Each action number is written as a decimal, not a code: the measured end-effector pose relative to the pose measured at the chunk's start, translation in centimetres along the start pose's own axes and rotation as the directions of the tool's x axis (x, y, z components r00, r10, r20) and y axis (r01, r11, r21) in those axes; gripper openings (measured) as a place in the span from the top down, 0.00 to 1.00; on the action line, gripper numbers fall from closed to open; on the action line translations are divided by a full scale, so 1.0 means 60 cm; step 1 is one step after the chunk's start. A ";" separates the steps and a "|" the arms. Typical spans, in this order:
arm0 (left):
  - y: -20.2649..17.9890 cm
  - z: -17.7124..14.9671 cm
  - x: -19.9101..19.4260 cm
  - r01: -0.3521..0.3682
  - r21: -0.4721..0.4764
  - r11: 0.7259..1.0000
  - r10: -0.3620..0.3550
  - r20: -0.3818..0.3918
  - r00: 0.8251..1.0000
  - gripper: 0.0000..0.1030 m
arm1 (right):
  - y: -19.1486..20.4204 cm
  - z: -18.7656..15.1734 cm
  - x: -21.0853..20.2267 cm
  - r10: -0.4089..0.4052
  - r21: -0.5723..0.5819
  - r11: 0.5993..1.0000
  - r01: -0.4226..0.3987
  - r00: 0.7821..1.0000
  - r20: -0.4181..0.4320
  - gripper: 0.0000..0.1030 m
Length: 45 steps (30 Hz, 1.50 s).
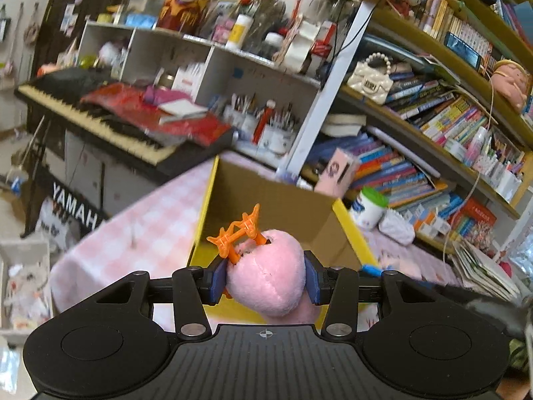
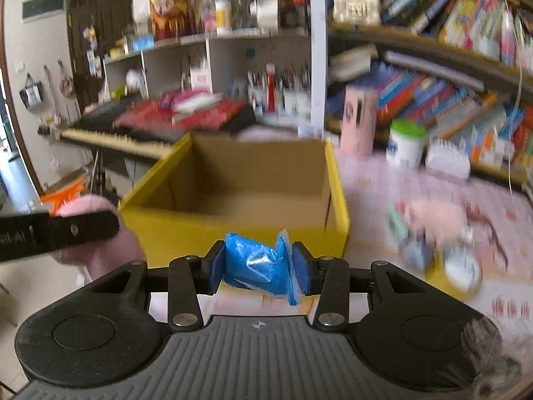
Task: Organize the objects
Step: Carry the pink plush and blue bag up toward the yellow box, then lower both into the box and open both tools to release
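My left gripper (image 1: pixel 265 278) is shut on a pink plush toy (image 1: pixel 266 273) with orange plastic legs (image 1: pixel 238 233), held in front of an open yellow cardboard box (image 1: pixel 266 206). My right gripper (image 2: pixel 258 270) is shut on a blue bag of sand (image 2: pixel 256 268), held just before the near wall of the same box (image 2: pixel 233 180). The box looks empty inside. The left gripper and its plush (image 2: pixel 96 230) show at the left edge of the right wrist view.
The box stands on a pink checked tablecloth (image 1: pixel 146 220). A keyboard (image 1: pixel 110 120) lies behind left. Bookshelves (image 1: pixel 433 116) fill the right. A white jar with a green lid (image 2: pixel 406 143), a pink carton (image 2: pixel 359 120) and blurred toys (image 2: pixel 439 236) sit right of the box.
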<state>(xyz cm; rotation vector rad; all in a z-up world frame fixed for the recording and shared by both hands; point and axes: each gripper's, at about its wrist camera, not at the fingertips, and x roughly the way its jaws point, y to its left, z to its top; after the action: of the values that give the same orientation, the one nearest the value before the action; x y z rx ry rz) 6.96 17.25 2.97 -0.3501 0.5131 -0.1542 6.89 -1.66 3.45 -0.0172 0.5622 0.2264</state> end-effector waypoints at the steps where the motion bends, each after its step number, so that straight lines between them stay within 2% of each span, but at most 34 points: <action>1: -0.004 0.009 0.011 -0.006 0.004 1.000 0.006 0.009 1.000 0.57 | -0.004 0.015 0.006 0.004 -0.009 1.000 -0.004 1.000 0.025 0.61; 7: -0.024 0.037 0.073 -0.051 0.031 0.998 0.051 0.012 0.999 0.57 | -0.031 0.088 0.055 0.034 -0.035 0.999 -0.031 0.995 0.093 0.61; 15: -0.044 0.034 0.143 -0.141 0.108 0.984 0.145 -0.034 0.989 0.57 | -0.070 0.129 0.129 0.054 -0.017 0.998 -0.053 0.996 0.065 0.61; 23: -0.064 0.024 0.199 -0.202 0.204 0.958 0.222 -0.080 0.972 0.56 | -0.079 0.133 0.197 0.123 -0.037 0.992 -0.124 0.992 -0.027 0.61; 27: -0.069 0.013 0.230 -0.236 0.254 0.938 0.274 -0.125 0.954 0.56 | -0.073 0.133 0.232 0.148 -0.075 0.985 -0.155 0.985 -0.083 0.61; 30: -0.075 0.004 0.242 -0.245 0.296 0.923 0.294 -0.133 0.946 0.56 | -0.069 0.134 0.256 0.160 -0.093 0.981 -0.171 0.980 -0.118 0.61; 37: -0.086 -0.006 0.262 -0.245 0.350 0.904 0.317 -0.164 0.934 0.56 | -0.049 0.137 0.308 0.192 -0.130 0.966 -0.225 0.955 -0.228 0.61; 40: -0.088 -0.010 0.268 -0.240 0.354 0.904 0.318 -0.181 0.931 0.56 | -0.046 0.134 0.325 0.191 -0.132 0.963 -0.234 0.942 -0.276 0.61; 45: -0.087 -0.010 0.271 -0.235 0.349 0.907 0.315 -0.191 0.930 0.56 | -0.043 0.132 0.344 0.212 -0.132 0.953 -0.274 0.909 -0.359 0.61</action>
<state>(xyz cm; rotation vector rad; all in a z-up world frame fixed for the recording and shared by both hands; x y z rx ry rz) 20.36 8.47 -2.99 0.0668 0.7643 -0.0013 28.59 0.70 -0.94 -0.1648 0.8913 0.5262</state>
